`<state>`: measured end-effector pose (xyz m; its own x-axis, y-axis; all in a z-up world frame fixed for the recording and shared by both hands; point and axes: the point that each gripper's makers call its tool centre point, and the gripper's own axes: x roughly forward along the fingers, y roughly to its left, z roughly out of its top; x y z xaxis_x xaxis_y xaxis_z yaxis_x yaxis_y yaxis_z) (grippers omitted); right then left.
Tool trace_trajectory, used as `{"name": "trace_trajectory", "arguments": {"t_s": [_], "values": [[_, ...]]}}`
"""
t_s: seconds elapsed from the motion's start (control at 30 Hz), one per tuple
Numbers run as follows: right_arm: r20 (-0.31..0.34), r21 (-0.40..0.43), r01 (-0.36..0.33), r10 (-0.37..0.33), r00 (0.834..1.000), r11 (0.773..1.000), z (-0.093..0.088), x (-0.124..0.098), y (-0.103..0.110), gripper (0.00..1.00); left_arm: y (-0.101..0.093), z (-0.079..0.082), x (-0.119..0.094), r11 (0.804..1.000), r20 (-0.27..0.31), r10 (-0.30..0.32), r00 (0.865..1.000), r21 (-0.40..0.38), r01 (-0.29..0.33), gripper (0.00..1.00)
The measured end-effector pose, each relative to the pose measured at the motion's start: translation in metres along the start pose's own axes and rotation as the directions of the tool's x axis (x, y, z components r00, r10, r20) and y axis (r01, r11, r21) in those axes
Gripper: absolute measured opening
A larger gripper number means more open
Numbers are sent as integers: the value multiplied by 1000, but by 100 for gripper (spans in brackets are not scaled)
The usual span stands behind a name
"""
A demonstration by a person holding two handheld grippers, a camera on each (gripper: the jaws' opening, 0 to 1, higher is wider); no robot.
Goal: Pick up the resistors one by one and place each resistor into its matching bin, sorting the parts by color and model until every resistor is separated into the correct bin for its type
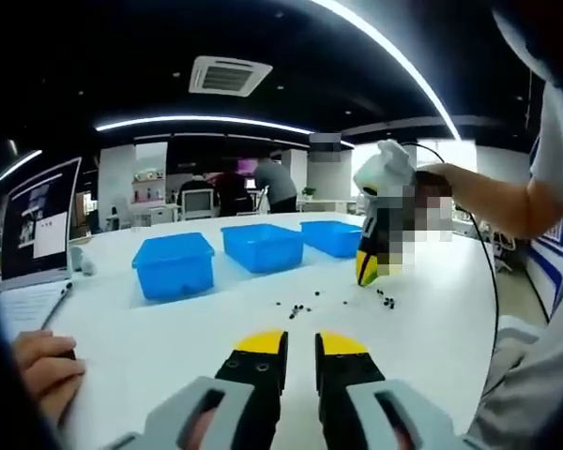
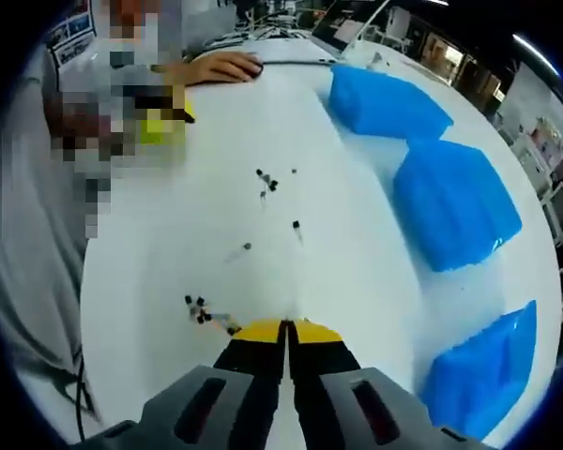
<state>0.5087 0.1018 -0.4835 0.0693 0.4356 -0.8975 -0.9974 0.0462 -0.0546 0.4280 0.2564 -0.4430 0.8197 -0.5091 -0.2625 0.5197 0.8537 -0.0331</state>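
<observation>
Left gripper over bare white table; jaws slightly apart, a narrow gap between the yellow tips, nothing in them. Open table surface ahead of it up to the resistors, a loose scatter of small dark parts lying near the table's middle. A second small cluster lies beside the right gripper's tip. Exact part count not readable.

Right gripper: jaws closed together, tips meeting; whether a part is pinched between them cannot be told. In the right gripper view a clump of resistors lies just beside its tips, more spread further out toward the table's middle.

Bins: three, blue, in a row beyond the resistors, near the table's far edge. Bare table between scatter and bins.

A hand rests on the table at the near left edge, beside a laptop. People stand well beyond the far edge.
</observation>
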Motion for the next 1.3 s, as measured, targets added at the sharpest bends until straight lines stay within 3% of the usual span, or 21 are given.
{"name": "trace_trajectory", "arguments": {"t_s": [0.2,0.37,0.5,0.63,0.77,0.83,0.87,0.93,1.03,1.1,1.17,1.23,1.27,1.3], "values": [[36,-7,2,-2,999,1000,3,-3,3,5,2,3,-2,1000,5,12,1000,4,-12,15],[113,9,19,-20,993,1000,10,-12,0,5,1,-1,-4,1000,-6,25,1000,1,-25,15],[219,28,38,-43,975,999,20,-20,-5,5,-6,0,-1,1000,-18,6,1000,4,-6,15],[336,81,42,-67,939,996,27,-29,-9,5,-11,4,2,1000,-25,-8,1000,22,8,15],[473,167,38,-114,874,985,34,-44,-20,5,-15,6,4,999,-28,-15,999,32,16,15],[558,230,10,-140,818,973,38,-55,-28,5,-17,6,6,999,-30,-19,999,34,20,15],[591,255,15,-168,789,967,33,-63,-45,4,-18,6,6,999,-31,-20,999,35,21,15],[644,295,28,-221,732,955,34,-77,-57,4,-18,6,7,999,-31,-17,999,34,18,15],[718,348,40,-294,631,937,28,-106,-77,4,-18,7,8,999,-32,-12,999,33,13,15],[738,385,86,-362,569,919,25,-122,-94,4,-18,8,9,999,-33,-11,999,33,12,15],[742,426,116,-420,524,897,20,-136,-106,4,-20,8,10,999,-35,-12,999,35,13,15],[729,495,144,-499,469,857,12,-149,-121,4,-21,8,12,999,-36,-15,999,36,16,15],[720,514,154,-523,457,844,7,-153,-126,4,-22,9,12,999,-36,-17,999,36,18,15],[695,551,186,-570,438,814,-1,-158,-136,4,-23,9,13,999,-36,-18,999,37,20,15]]}}
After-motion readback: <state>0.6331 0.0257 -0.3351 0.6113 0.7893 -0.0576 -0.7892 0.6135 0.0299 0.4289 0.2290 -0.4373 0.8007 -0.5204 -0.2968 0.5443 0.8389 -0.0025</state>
